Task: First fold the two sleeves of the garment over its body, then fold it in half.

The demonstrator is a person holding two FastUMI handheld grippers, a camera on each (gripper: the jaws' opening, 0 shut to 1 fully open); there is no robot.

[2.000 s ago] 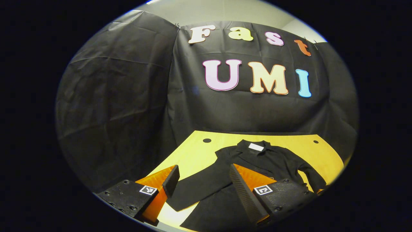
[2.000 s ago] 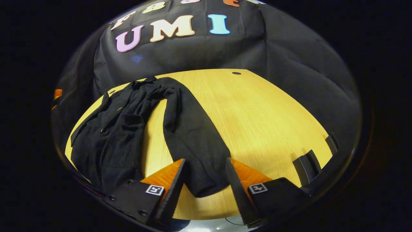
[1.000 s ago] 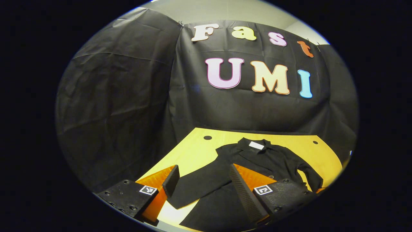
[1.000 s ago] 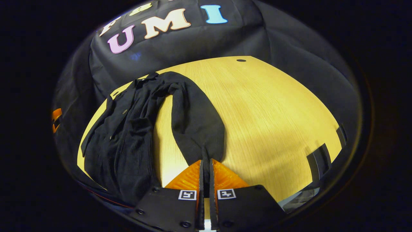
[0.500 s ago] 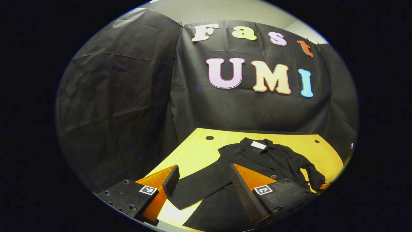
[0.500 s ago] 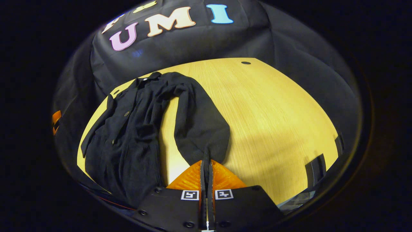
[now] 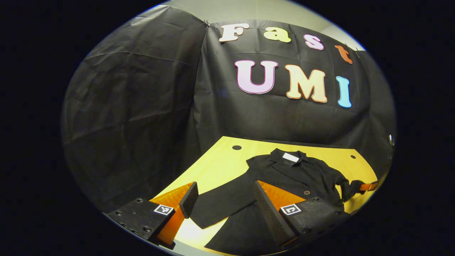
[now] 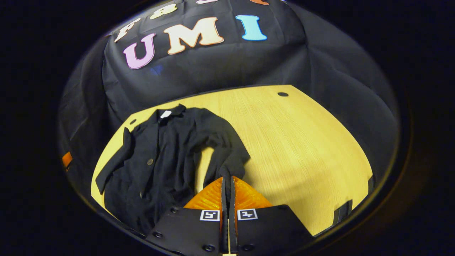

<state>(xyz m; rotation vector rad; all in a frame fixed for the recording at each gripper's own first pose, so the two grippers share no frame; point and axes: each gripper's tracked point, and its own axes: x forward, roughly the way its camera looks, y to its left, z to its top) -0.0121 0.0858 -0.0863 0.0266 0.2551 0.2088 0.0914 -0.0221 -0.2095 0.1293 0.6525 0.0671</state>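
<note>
- Left gripper view: black garment [image 7: 284,177], matte woven cloth, spread collar-away on a yellow wood-grain table [image 7: 217,167] with rounded corners and small dark round holes.
- White rectangular tag [image 7: 290,157] at the collar; a small round button [image 7: 306,192] on the front.
- Near sleeve [image 7: 224,204] stretched flat and straight toward the camera, cuff end squared off on the tabletop.
- Left gripper [image 7: 222,199] spread wide above that sleeve, wedge-shaped fingers [image 7: 189,200] with ribbed inner faces, nothing pinched between them.
- Far sleeve bunched up at the right edge, pulled toward the other gripper [image 7: 368,186].
- Wrinkled black cloth wall [image 7: 142,106] behind the table.

- Right gripper view: same garment [image 8: 160,163] lying on the left half of the table [image 8: 302,142], collar toward the wall, body creased lengthwise, buttons [image 8: 150,161] down the front.
- Right sleeve [image 8: 222,156] arched in a loop from the shoulder, a patch of bare wood showing inside the curve.
- Right gripper [image 8: 227,185] clamped tight on the cuff of that sleeve, both fingers pressed together with the fabric pinched between.
- Far sleeve [image 8: 113,165] flat, angled off toward the table's left edge.
- Fine straight grain across the smooth tabletop.
</note>
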